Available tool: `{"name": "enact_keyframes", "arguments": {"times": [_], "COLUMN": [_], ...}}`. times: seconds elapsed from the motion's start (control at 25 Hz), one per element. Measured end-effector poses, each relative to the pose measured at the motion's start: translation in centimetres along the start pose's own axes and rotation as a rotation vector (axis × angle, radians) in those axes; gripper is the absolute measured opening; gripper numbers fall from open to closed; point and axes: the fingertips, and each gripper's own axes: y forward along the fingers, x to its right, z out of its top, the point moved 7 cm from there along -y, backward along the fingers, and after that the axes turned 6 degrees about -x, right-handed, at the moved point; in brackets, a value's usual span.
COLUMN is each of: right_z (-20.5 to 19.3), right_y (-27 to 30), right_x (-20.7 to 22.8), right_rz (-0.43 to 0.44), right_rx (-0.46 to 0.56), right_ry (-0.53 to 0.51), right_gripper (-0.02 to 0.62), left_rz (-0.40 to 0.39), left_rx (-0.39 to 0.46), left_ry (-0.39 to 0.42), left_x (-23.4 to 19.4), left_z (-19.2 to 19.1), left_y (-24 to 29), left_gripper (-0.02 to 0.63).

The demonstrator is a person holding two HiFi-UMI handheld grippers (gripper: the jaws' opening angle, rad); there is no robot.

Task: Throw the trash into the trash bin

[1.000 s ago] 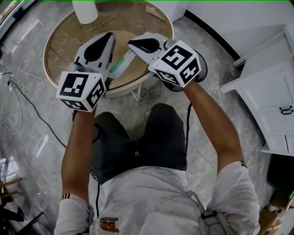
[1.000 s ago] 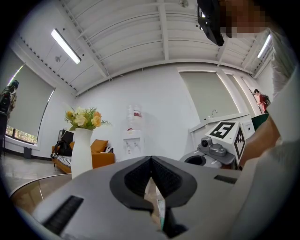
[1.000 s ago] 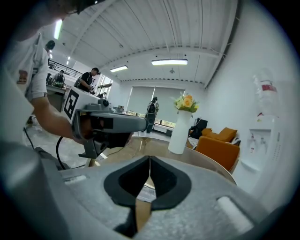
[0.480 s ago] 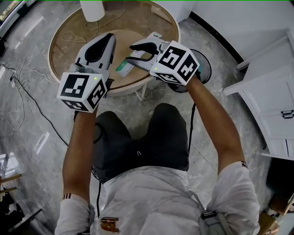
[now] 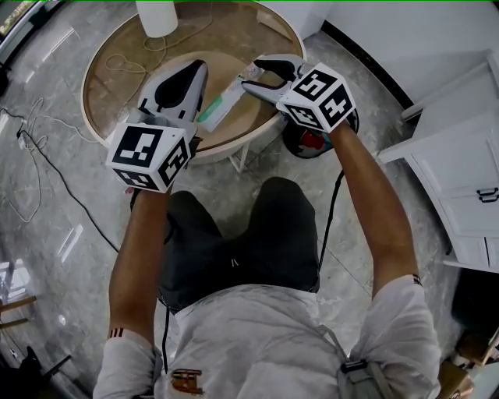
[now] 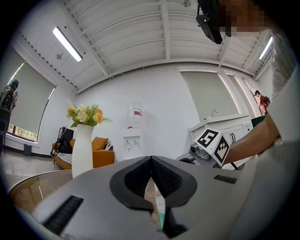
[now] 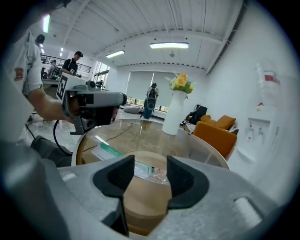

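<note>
The trash is a white and green wrapper point(image 5: 224, 100) lying on the round glass table point(image 5: 109, 70), and it also shows ahead in the right gripper view point(image 7: 112, 152). My right gripper point(image 5: 261, 72) hovers over its far end. Its jaws have just been opening and now stand wide apart point(image 7: 151, 176), with the wrapper's clear end beyond them and the pads not touching it. My left gripper point(image 5: 196, 68) is beside the wrapper's near end with its jaws shut point(image 6: 151, 161). A strip of wrapper point(image 6: 160, 211) shows through the slit under them. The black trash bin point(image 5: 312, 140) stands on the floor below my right hand.
A white vase point(image 5: 156, 15) and a loose cable point(image 5: 129, 58) are on the table's far side. A white cabinet point(image 5: 460, 171) stands to the right. Cables point(image 5: 31, 156) trail over the marble floor on the left. The person's legs are close to the table's near edge.
My right gripper went from shut on the wrapper to open and moved farther over the table. The wrapper now lies stretched out on the table. My left gripper shifted slightly right.
</note>
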Motion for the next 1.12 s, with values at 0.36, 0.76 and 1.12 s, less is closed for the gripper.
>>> {"name": "enact_keyframes", "arguments": {"times": [0.36, 0.76, 1.12], "right_z": [-1.5, -1.2, -2.0], "right_y": [0.3, 2.4, 3.4], "right_x": [2.9, 4.6, 4.6], "right_rz": [0.065, 0.236, 0.275], "right_rx": [-0.076, -0.094, -0.156], "right_ry": [-0.107, -0.109, -0.086], "right_gripper": [0.223, 0.225, 0.208], "left_rz": [0.004, 0.025, 0.044], "left_rx": [-0.012, -0.020, -0.026], "left_ry": [-0.008, 0.001, 0.006], "left_x": [0.1, 0.8, 0.9], "left_z": [-0.4, -0.2, 0.0], "left_y": [0.6, 1.0, 0.9], "left_gripper": [-0.002, -0.002, -0.002]}}
